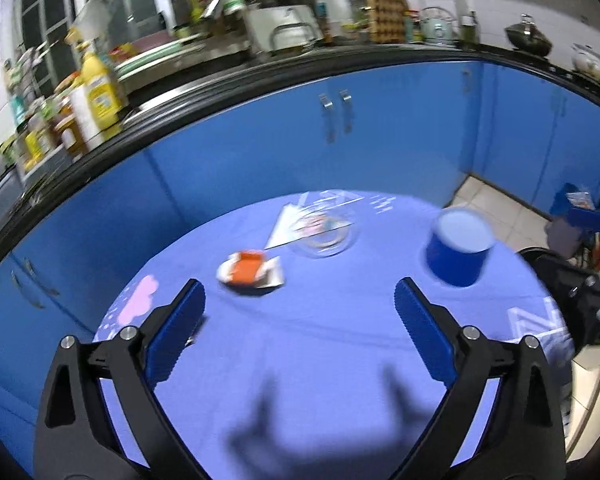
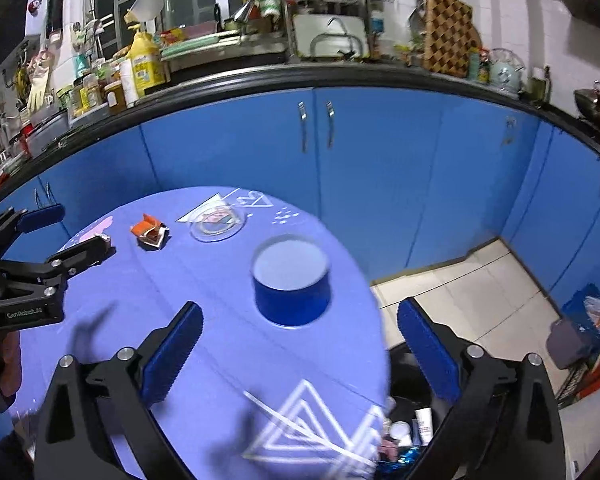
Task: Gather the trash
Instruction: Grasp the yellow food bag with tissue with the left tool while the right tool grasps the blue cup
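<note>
right wrist alone shows trash bin (image 2: 410, 420), bottles inside

Bin (image 2: 404, 364) contents under table (image 2: 220, 360) edge, unclear

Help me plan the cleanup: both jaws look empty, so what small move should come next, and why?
Probably ease the left gripper forward toward the crumpled orange-and-white wrapper, which lies loose on the purple tablecloth just ahead of its wide-open, empty jaws. It looks like the clearest piece of trash, and the bin at the table's edge already holds discarded items.
</note>
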`<control>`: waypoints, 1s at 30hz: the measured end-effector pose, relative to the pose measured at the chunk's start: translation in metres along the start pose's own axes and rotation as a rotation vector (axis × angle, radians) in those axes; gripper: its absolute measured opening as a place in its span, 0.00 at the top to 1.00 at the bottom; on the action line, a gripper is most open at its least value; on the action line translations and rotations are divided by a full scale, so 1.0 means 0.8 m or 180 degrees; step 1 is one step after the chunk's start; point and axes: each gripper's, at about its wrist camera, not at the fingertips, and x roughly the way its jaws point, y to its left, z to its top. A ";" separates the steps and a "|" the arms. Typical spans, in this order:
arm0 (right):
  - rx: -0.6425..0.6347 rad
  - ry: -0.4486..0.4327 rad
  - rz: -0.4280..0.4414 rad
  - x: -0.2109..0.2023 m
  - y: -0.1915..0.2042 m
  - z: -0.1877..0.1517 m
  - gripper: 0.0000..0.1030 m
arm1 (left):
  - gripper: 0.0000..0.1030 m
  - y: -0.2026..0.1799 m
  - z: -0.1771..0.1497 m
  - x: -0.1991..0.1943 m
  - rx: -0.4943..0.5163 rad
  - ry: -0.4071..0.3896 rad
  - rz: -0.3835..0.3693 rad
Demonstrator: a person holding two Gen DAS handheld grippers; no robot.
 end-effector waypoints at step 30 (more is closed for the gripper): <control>-0.0330 0.0515 -0.0266 0.142 0.037 0.010 0.29 | 0.54 0.175 -0.071 0.150 -0.0595 0.0723 0.0158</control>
